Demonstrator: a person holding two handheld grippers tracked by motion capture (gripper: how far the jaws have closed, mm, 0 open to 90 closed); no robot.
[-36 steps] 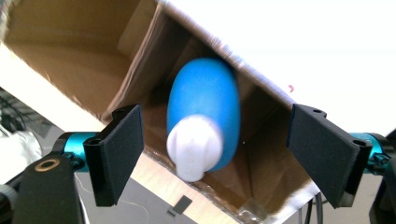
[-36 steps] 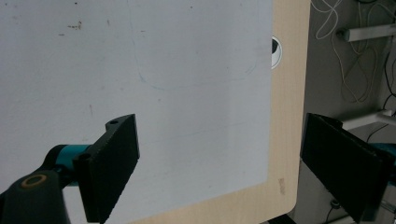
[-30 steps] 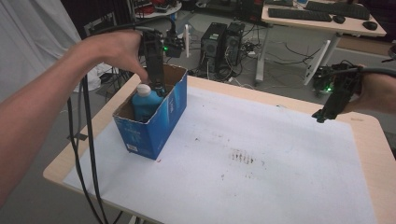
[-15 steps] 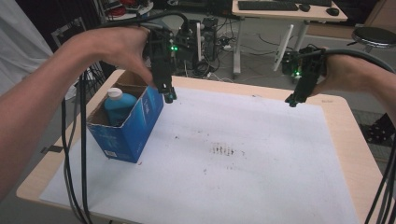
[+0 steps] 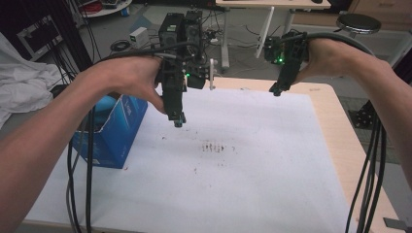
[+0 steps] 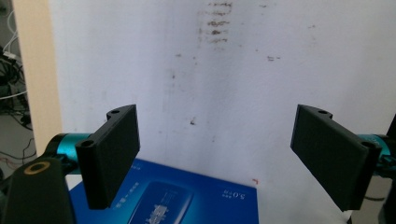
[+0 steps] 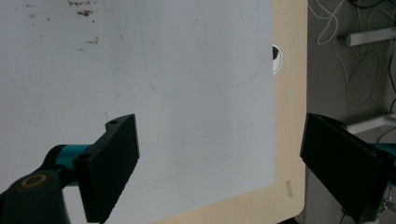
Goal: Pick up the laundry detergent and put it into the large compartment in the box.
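A blue cardboard box (image 5: 114,133) stands open at the table's left side, and a lighter blue bottle (image 5: 103,104) inside it peeks out from behind the forearm. My left gripper (image 5: 178,121) points down over the white mat, just right of the box. Its jaws have just been opening and stand wide with nothing between them. In the left gripper view the left gripper (image 6: 217,116) is over the mat, with the box's printed face (image 6: 187,198) at the bottom edge. My right gripper (image 5: 275,90) hovers near the far edge, and the right gripper view shows the right gripper (image 7: 219,123) open and empty.
A white mat (image 5: 252,184) with dark stains (image 5: 214,147) covers the wooden table (image 5: 340,126). A cable hole (image 7: 277,58) sits in the wood near the right gripper. Cables (image 5: 87,174) hang at both sides. Computer towers (image 5: 184,24) and a stool (image 5: 358,22) stand behind the table.
My left gripper has moved from above the box to the right and lower, over the mat. The right gripper has kept its place near the far edge.
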